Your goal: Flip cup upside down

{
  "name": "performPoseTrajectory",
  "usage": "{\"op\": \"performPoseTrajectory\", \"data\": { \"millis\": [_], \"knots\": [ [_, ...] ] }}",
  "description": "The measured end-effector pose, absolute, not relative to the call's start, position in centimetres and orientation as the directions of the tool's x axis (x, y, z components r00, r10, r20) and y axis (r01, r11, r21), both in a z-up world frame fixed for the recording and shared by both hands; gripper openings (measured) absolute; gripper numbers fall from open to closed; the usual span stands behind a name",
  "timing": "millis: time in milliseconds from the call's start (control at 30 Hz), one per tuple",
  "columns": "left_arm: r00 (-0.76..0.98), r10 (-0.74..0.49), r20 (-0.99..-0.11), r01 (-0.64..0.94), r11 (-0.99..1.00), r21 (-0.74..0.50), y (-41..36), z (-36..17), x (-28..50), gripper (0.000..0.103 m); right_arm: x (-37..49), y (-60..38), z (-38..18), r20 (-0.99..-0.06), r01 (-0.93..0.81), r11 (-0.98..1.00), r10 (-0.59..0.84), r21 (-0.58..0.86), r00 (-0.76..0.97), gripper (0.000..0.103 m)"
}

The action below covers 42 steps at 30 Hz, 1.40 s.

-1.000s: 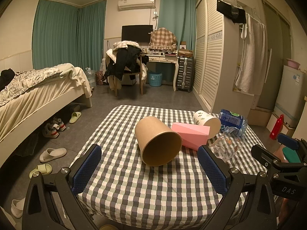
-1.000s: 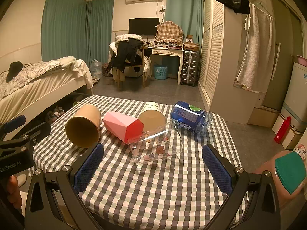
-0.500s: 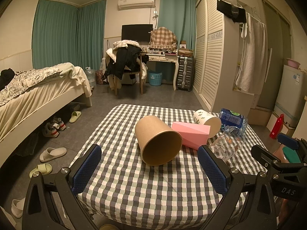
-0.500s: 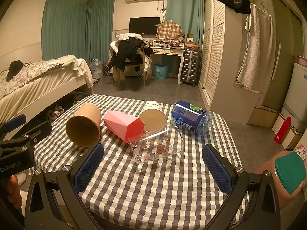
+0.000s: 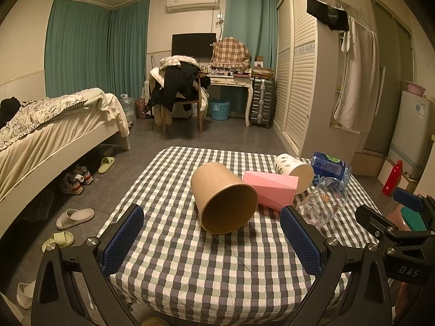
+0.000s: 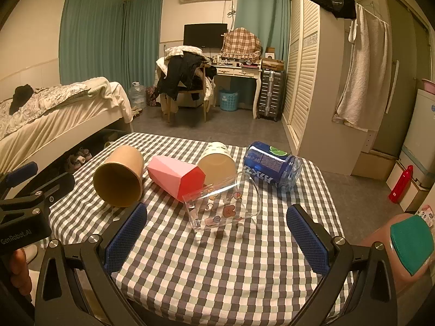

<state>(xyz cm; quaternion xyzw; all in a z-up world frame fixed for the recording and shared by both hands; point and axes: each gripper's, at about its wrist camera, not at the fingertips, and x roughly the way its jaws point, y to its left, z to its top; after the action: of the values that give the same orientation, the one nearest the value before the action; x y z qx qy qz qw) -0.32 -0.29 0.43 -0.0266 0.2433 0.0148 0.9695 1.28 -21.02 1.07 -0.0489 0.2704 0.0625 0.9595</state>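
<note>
Several cups lie on their sides on a checked tablecloth (image 5: 206, 260). A brown paper cup (image 5: 223, 197) (image 6: 119, 176) lies with its mouth toward me. Beside it lie a pink faceted cup (image 5: 269, 187) (image 6: 176, 178), a white patterned paper cup (image 5: 292, 168) (image 6: 217, 160), a clear glass with cartoon prints (image 5: 323, 203) (image 6: 221, 206) and a blue cup (image 5: 330, 167) (image 6: 272, 167). My left gripper (image 5: 212, 239) is open and empty, just before the brown cup. My right gripper (image 6: 216, 239) is open and empty, just before the clear glass.
The table (image 6: 225, 271) stands in a bedroom with a bed (image 5: 49, 133) to the left and a wardrobe (image 5: 299, 81) to the right. Slippers (image 5: 74, 214) lie on the floor at left. A pink stool with a green top (image 6: 402, 247) stands at right.
Both grippers have drifted very slightly; the cups have not moved.
</note>
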Motion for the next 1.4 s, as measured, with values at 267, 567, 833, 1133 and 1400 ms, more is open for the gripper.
{"op": "performPoseTrajectory", "data": {
  "millis": [267,567,833,1133,1400],
  "knots": [
    [0.881,0.016,-0.473,-0.041,0.998,-0.043,-0.3,0.5,-0.3,0.103,1.3,-21.0,1.1,-0.525,-0.146,0.987,0.093,-0.061,0.846,0.103],
    [0.879,0.018,-0.476,-0.043,0.998,-0.043,-0.3,0.3,-0.4,0.103,1.3,-20.9,0.9,-0.528,-0.148,0.987,0.095,-0.060,0.844,0.103],
    [0.878,0.019,-0.479,-0.044,0.998,-0.041,-0.4,-0.4,-0.5,0.103,1.4,-20.9,0.9,-0.529,-0.147,0.987,0.093,-0.061,0.844,0.103],
    [0.873,0.030,-0.487,-0.068,0.996,-0.059,2.2,-0.4,0.1,0.103,1.5,-19.8,0.9,-0.544,-0.173,0.983,0.109,-0.068,0.832,0.103],
    [0.836,0.101,-0.540,-0.180,0.979,-0.096,8.6,-1.4,1.4,0.103,3.4,-16.5,2.3,-0.571,-0.250,0.965,0.162,-0.079,0.805,0.103]
  ]
}}
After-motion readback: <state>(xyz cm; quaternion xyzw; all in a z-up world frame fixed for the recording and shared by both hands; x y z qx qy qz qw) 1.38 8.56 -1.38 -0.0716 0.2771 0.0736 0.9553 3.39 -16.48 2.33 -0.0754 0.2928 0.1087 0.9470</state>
